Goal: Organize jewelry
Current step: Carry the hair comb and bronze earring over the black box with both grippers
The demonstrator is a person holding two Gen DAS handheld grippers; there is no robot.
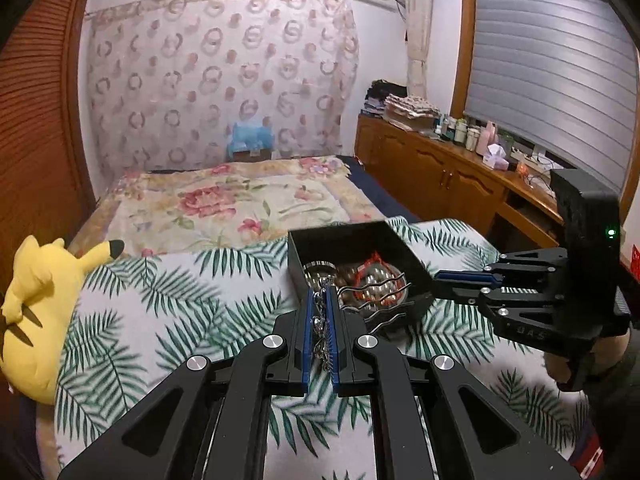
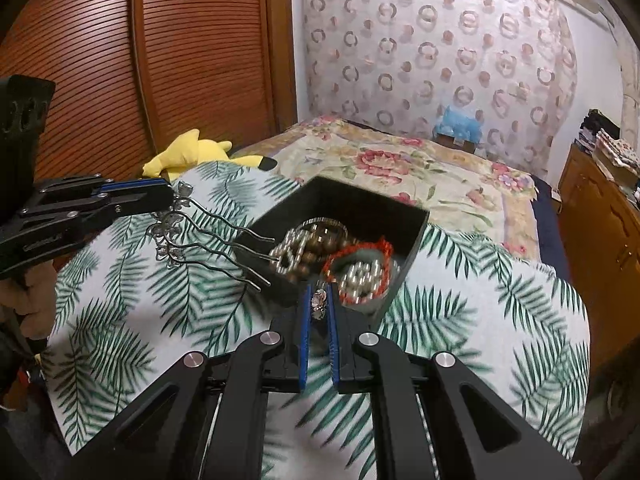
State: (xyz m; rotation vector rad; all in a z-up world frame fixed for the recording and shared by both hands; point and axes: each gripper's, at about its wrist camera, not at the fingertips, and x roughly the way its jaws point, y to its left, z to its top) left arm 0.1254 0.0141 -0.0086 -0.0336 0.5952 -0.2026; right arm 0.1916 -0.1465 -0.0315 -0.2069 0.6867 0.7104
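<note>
Palm-print bedding (image 2: pixel 480 312) on a bed carries a black jewelry box (image 2: pixel 404 220) at twelve o'clock, piled with beads. Left hand-held gripper (image 1: pixel 320 300) is clamped on a silver hair comb's (image 2: pixel 176 224) flowered head; right hand-held gripper (image 2: pixel 319 300) pinches a small brooch-like piece (image 2: pixel 318 300). Both look light, stiff, snag-prone, so holding the decorated heads seems wise.

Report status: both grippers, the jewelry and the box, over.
Left gripper shut on silver hair comb. Right gripper shut on small silver piece. Black box ahead on bed, holds bead bracelets. Nothing in the way.
</note>
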